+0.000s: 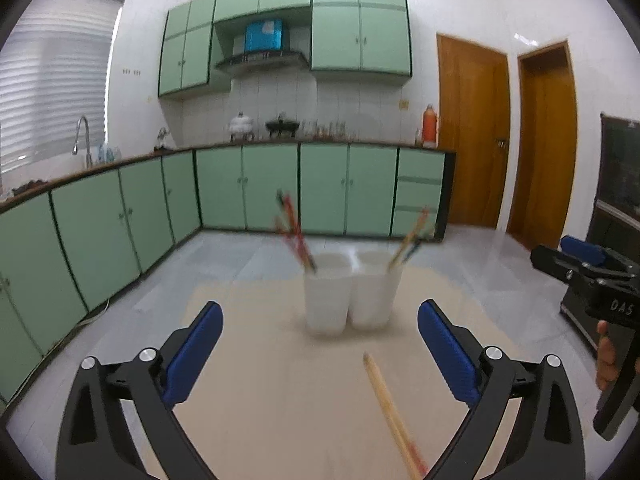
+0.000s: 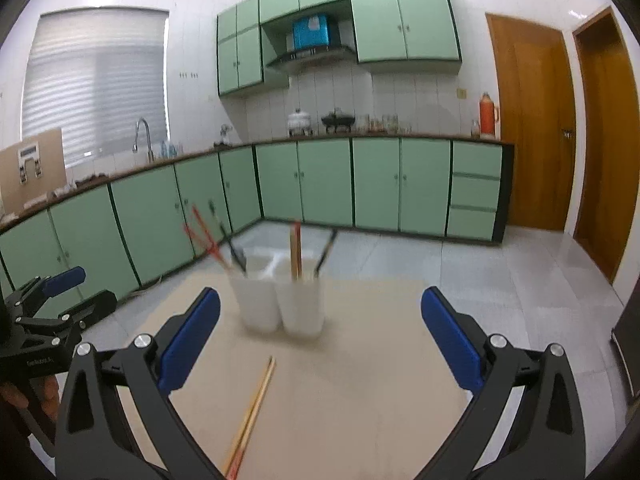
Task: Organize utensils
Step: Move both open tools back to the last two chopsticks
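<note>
Beige tabletop [image 1: 256, 392] under both my grippers, two white plastic cups [image 1: 348, 294] standing upright side by side, touching, near the far middle of it. Left cup [image 2: 258, 300] holds red-tipped chopsticks [image 2: 206, 240] and one dark utensil, leaning left; right cup [image 2: 302, 306] holds a wooden chopstick pair [image 2: 296, 250] nearly upright plus a dark utensil leaning right. Blurry, so I cannot tell exact counts.

One loose pair of pale wooden chopsticks with red ends [image 1: 394, 416] lies flat on the table, nearer to me than the cups and apart from them, red ends pointing toward me. From the left wrist view it runs between my fingers toward the lower right; from the right wrist view the same pair [image 2: 252, 412] sits closer to my left finger.

My left gripper [image 1: 320, 324] is spread wide, blue pads [image 1: 196, 352] far apart, nothing between them, nothing touched. My right gripper [image 2: 320, 312] is equally wide and empty, blue pads [image 2: 452, 340] clear of the chopsticks. Both point slightly down at the table, hovering above it.

Each gripper shows at the edge of the other's view, held by a hand [image 1: 606, 356] on its handle.

Behind: green kitchen cabinets [image 1: 320, 188], sink faucet [image 1: 82, 136], orange thermos [image 1: 430, 126], wooden doors [image 1: 472, 132], grey tile floor [image 1: 480, 256].
</note>
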{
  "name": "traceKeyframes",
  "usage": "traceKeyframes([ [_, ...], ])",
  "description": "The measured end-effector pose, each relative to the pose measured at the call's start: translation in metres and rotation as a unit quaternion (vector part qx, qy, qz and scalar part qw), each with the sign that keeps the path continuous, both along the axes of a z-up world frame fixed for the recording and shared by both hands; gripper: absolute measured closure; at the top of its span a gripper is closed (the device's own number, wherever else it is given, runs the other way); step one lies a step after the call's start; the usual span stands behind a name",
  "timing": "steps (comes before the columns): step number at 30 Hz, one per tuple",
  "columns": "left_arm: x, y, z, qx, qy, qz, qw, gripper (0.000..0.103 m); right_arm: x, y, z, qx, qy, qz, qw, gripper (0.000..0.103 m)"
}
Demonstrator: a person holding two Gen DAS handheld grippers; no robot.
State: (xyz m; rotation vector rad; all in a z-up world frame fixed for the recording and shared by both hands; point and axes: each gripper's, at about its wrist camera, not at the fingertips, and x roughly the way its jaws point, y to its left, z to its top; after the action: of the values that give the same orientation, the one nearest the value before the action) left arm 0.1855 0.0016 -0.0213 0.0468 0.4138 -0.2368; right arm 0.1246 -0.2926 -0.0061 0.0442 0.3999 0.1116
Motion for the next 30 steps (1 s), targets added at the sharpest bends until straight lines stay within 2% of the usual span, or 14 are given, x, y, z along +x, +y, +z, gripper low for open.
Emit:
traceKeyframes([
  [9, -0.025, 0.004, -0.068, 0.019, 0.070, 0.006, 0.9974, 0.007, -0.023, 0.014, -0.069, 0.010, 0.073, -0.003, 0.997, 0.005],
  [15, -0.039, 0.006, -0.102, 0.037, 0.111, 0.005, 0.9931, 0.007, -0.033, 0.026, -0.105, -0.007, 0.114, 0.008, 0.993, 0.005],
  [26, -0.055, 0.013, -0.130, 0.046, 0.147, 0.014, 0.9880, 0.007, -0.054, 0.057, -0.145, -0.029, 0.165, 0.041, 0.985, 0.006],
  [27, -0.055, 0.014, -0.131, 0.047, 0.149, 0.015, 0.9875, 0.007, -0.057, 0.061, -0.149, -0.026, 0.171, 0.045, 0.984, 0.008],
  [29, -0.055, 0.015, -0.134, 0.049, 0.153, 0.016, 0.9869, 0.007, -0.062, 0.067, -0.154, -0.028, 0.178, 0.054, 0.982, 0.022],
  [30, -0.057, 0.016, -0.135, 0.049, 0.154, 0.017, 0.9867, 0.007, -0.064, 0.071, -0.157, -0.031, 0.183, 0.061, 0.981, 0.024],
])
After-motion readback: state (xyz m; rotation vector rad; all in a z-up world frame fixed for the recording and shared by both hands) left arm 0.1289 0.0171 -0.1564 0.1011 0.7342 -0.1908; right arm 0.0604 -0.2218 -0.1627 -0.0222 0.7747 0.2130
